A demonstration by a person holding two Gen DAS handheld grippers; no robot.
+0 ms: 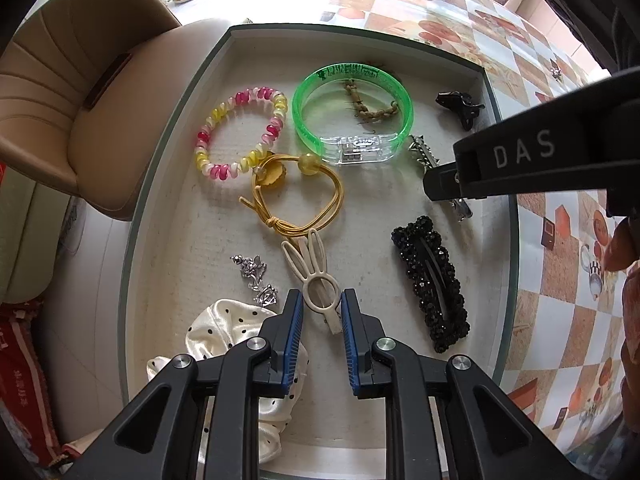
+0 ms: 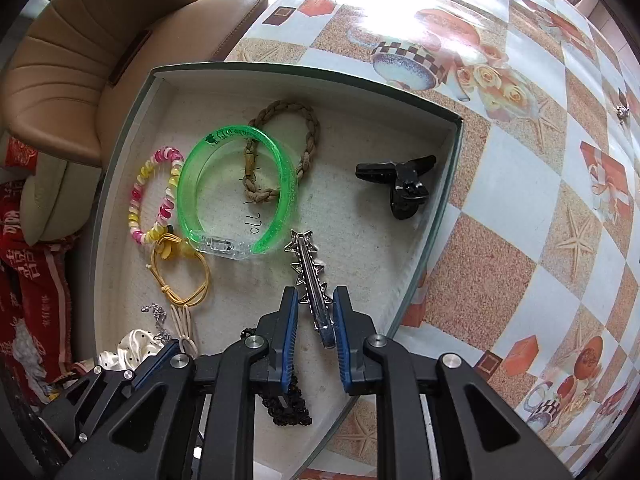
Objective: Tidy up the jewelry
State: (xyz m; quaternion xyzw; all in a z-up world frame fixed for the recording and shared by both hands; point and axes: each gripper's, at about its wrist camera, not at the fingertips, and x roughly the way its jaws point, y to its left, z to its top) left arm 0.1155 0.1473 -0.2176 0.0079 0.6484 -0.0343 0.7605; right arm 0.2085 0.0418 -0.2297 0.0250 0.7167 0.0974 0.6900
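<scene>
A shallow white box point(image 1: 168, 216) point(image 2: 120, 184) holds the jewelry. My left gripper point(image 1: 322, 304) is open around the tail of a cream rabbit-ear hair clip point(image 1: 310, 276); its pads stand just beside the clip. My right gripper point(image 2: 316, 308) is open around the lower end of a silver star hair clip point(image 2: 310, 276), which also shows in the left wrist view point(image 1: 424, 154). Also in the box: a green bangle point(image 1: 352, 112) point(image 2: 236, 184), a pink-yellow spiral band point(image 1: 240, 136), a yellow elastic tie point(image 1: 296, 200), a black beaded clip point(image 1: 436, 280), a black claw clip point(image 2: 400, 184).
A polka-dot scrunchie point(image 1: 224, 328) and silver earrings point(image 1: 256, 276) lie at the box's near left. A braided brown band point(image 2: 288, 152) lies under the bangle. The box sits on a checkered tablecloth point(image 2: 520, 240). A tan chair point(image 1: 80, 92) stands left. A small silver piece point(image 2: 622, 111) lies on the cloth.
</scene>
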